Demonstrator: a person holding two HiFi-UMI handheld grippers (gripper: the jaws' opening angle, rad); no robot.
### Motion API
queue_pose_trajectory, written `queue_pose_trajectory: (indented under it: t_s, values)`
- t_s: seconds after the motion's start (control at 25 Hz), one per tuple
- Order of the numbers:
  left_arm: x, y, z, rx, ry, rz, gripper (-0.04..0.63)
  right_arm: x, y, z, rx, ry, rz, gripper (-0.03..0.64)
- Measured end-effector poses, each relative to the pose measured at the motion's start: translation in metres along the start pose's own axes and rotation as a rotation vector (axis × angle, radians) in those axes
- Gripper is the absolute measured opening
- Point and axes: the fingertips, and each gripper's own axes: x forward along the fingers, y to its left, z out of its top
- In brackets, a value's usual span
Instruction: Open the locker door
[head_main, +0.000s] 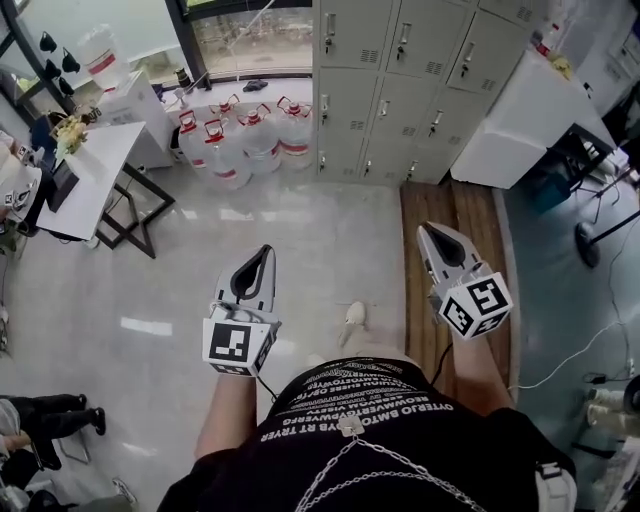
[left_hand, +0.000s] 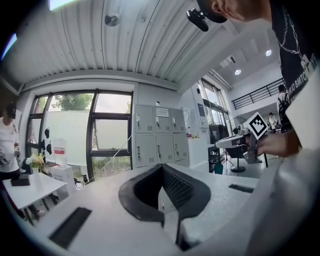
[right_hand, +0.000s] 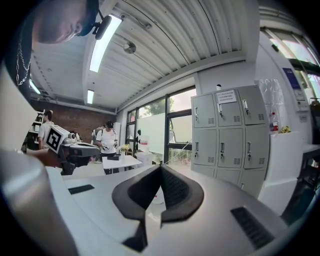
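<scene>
- The grey lockers (head_main: 410, 90) stand against the far wall, at the top centre of the head view. Every door in view is shut, and each has an upright handle and a small vent panel.
- A paper notice (right_hand: 226, 96) is fixed to the top middle door.
- Water jugs (head_main: 245, 140) with red caps are clustered on the floor just beside the lockers' left edge, below the window (head_main: 250, 40).
- A white counter (head_main: 530, 120) stands just beside the lockers' right side, with a bottle (right_hand: 274, 122) on top of it.
- A wooden floor strip (head_main: 455, 215) runs from the foot of the lockers toward the person and passes under the right gripper.
- Pale tiled floor (head_main: 300, 230) lies between the lockers and both grippers. A small pale object (head_main: 353, 316) lies on it between the two grippers; what it is cannot be told.
- A white table (head_main: 90, 170) stands at the left, well apart from the lockers, with flowers (head_main: 68, 132) on it.
- Left gripper (head_main: 266, 252): jaws together, tips meeting, holding no object. It points toward the lockers and is well apart from them.
- Right gripper (head_main: 425, 232): jaws together, tips meeting, holding no object. It is also well apart from the lockers.
- A bystander's legs (head_main: 50, 412) show at the lower left edge.
</scene>
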Motion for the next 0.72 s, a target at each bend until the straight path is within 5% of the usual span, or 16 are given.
queue_pose_trajectory:
  t_s: [0.72]
  values:
    - [0.086,0.006,0.012,0.014,-0.03,0.038,-0.003,0.055,-0.062,-0.022,0.027,0.036,0.071,0.0]
